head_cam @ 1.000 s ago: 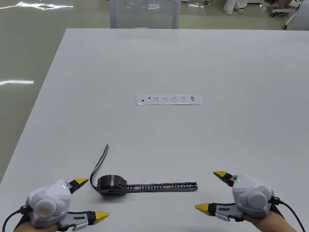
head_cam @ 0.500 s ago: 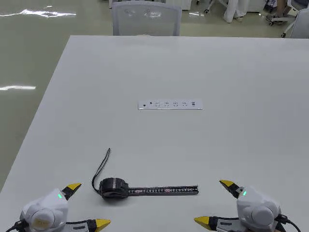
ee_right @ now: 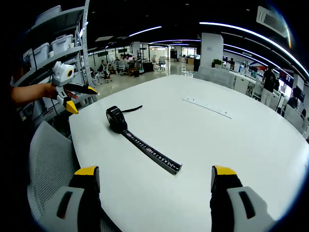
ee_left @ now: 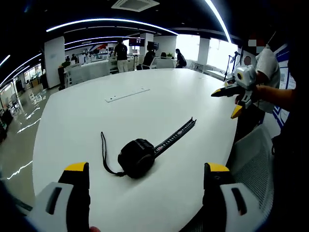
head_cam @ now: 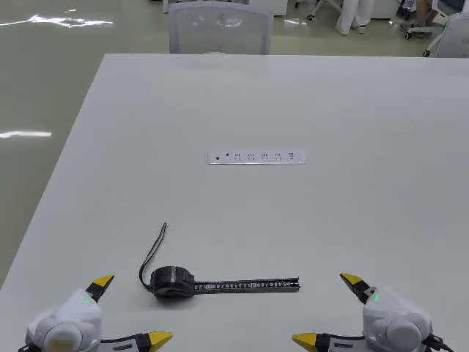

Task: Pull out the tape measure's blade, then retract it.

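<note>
A black tape measure (head_cam: 171, 281) lies on the white table (head_cam: 293, 95) near its front edge, its blade (head_cam: 248, 285) drawn out to the right and its wrist strap (head_cam: 151, 252) curling away to the rear. In the left gripper view the case (ee_left: 136, 156) sits just ahead between the jaws, the blade (ee_left: 175, 136) running off to the right. My left gripper (head_cam: 126, 312) stands open at the front left of the case, not touching it. My right gripper (head_cam: 328, 311) is open at the front right, a little beyond the blade tip (ee_right: 175, 167).
A white power strip (head_cam: 256, 157) lies flat at the table's middle. A grey chair (head_cam: 219, 27) stands at the far edge. Shiny floor runs along the table's left side. People and desks show far off in the gripper views.
Both grippers have drawn back toward me, away from the tape measure, still open. The tape measure lies where it was with its blade out; the head view has tilted slightly.
</note>
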